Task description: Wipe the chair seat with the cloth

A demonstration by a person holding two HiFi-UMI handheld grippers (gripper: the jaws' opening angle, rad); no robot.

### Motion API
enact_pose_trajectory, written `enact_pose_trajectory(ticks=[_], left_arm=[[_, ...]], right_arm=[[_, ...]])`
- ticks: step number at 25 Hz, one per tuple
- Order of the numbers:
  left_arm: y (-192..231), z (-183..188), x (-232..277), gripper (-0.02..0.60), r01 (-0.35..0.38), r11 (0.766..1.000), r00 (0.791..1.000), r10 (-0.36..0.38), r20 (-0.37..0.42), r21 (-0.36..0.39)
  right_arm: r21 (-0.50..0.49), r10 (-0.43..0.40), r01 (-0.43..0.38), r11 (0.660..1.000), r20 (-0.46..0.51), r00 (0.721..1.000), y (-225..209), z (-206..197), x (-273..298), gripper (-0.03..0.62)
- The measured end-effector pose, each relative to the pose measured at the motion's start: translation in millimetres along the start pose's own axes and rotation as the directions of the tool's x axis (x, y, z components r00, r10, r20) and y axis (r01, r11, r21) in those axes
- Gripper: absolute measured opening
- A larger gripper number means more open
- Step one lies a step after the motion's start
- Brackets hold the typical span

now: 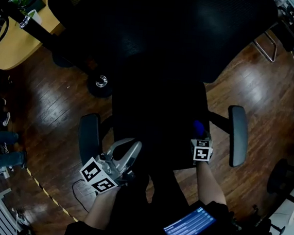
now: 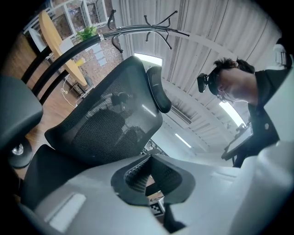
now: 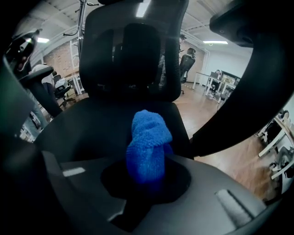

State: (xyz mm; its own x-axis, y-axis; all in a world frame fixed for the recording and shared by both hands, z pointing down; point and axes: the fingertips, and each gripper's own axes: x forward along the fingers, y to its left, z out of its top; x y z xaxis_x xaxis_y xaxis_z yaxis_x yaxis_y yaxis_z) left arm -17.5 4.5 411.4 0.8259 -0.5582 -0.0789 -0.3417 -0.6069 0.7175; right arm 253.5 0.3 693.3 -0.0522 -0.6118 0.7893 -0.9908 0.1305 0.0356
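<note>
Bunched blue terry cloth [image 3: 147,137], right claw [image 3: 146,172] clamped

Head view: chair seat [image 1: 158,110] lost in dark. Right gripper view: cloth [image 3: 148,137] lower end hidden inside right gripper [image 3: 146,172].

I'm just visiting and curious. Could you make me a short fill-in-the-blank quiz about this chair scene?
The right tongs are shut on a ____ cloth.
The left tongs hold ____.
The office chair has a black ____ backrest.
The floor is made of ____ planks.
Missing words: blue; nothing; mesh; wood.
</note>
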Motion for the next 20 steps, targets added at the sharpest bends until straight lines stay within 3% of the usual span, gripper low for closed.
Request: enact_pose_trajectory(ticks=[3, 7, 10, 14, 17, 20], left_arm=[[-0.6, 5.1, -4.3, -0.008, -0.006, 1.000, 1.000, 0.006, 0.015, 0.004], [-1.8, 13.2, -13.1, -0.008, -0.023, 1.000, 0.999, 0.023, 0.045, 0.008], [-4.3, 18.3, -19.6, -0.008, -0.039, 0.999, 0.997, 0.038, 0.070, 0.013], [-3.6, 24.4, -27.8, -0.008, -0.055, 0.998, 0.994, 0.053, 0.100, 0.013], [-3.3, 26.3, -35.4, -0.008, -0.068, 0.998, 0.991, 0.066, 0.114, 0.015], [-2.3, 25.6, -41.8, -0.008, -0.081, 0.997, 0.989, 0.079, 0.125, 0.013]], right_arm=[[0.042, 0.026, -0.026, 0.999, 0.014, 1.000, 15.5, 6.9, -0.3, 0.040], [0.012, 0.198, -0.198, 0.980, 0.030, 0.980, 113.2, 19.7, 3.2, 0.040], [0.004, 0.380, -0.380, 0.925, -0.008, 0.925, 217.4, 16.5, -1.2, 0.040], [-0.004, 0.572, -0.573, 0.819, -0.053, 0.818, 333.8, 12.5, -14.1, 0.040], [-0.015, 0.635, -0.639, 0.769, -0.100, 0.766, 375.5, 7.2, -20.5, 0.039], [-0.045, 0.650, -0.657, 0.753, -0.112, 0.752, 383.2, 2.2, -20.2, 0.040]])
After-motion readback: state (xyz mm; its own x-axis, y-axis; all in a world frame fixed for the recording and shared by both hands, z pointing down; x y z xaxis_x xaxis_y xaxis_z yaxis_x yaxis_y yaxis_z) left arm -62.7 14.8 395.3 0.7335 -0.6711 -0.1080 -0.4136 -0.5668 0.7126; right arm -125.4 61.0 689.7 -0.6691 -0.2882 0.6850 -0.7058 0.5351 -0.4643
